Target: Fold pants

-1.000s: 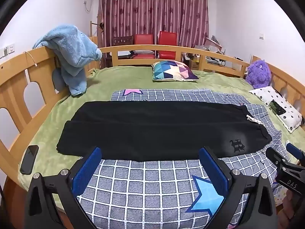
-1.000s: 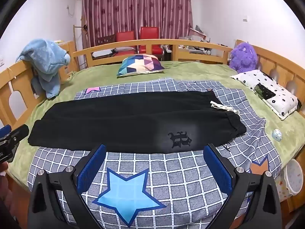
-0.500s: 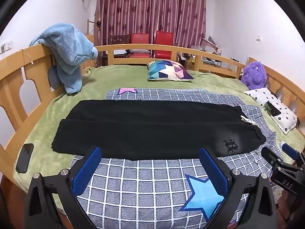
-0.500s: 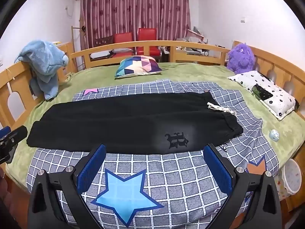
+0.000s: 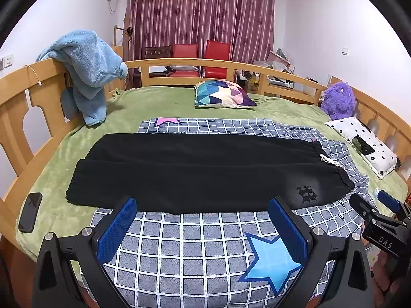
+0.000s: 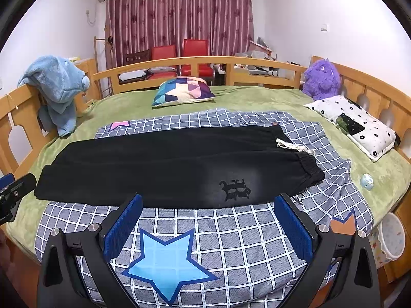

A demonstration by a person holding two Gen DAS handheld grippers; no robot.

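Observation:
Black pants (image 5: pixel 200 172) lie flat across the bed, folded lengthwise with one leg on the other, waistband and white drawstring (image 5: pixel 330 159) at the right, cuffs at the left. They also show in the right wrist view (image 6: pixel 169 169), with a dark logo (image 6: pixel 235 188) near the front edge. My left gripper (image 5: pixel 203 208) is open and empty, hovering just in front of the pants' near edge. My right gripper (image 6: pixel 208 204) is open and empty, also in front of the near edge, close to the logo.
A grey checked blanket (image 5: pixel 195 241) with blue stars lies under the pants on a green sheet (image 5: pixel 159 102). A phone (image 5: pixel 29 211) lies front left. A colourful pillow (image 5: pixel 223 97), a dotted pillow (image 5: pixel 364 146), a purple plush (image 5: pixel 339 100) and a blue plush (image 5: pixel 87 66) sit near the wooden rails.
Both grippers have drawn back and risen slightly, so the pants sit a little farther away in both views. The pants have not moved. Both grippers stay open.

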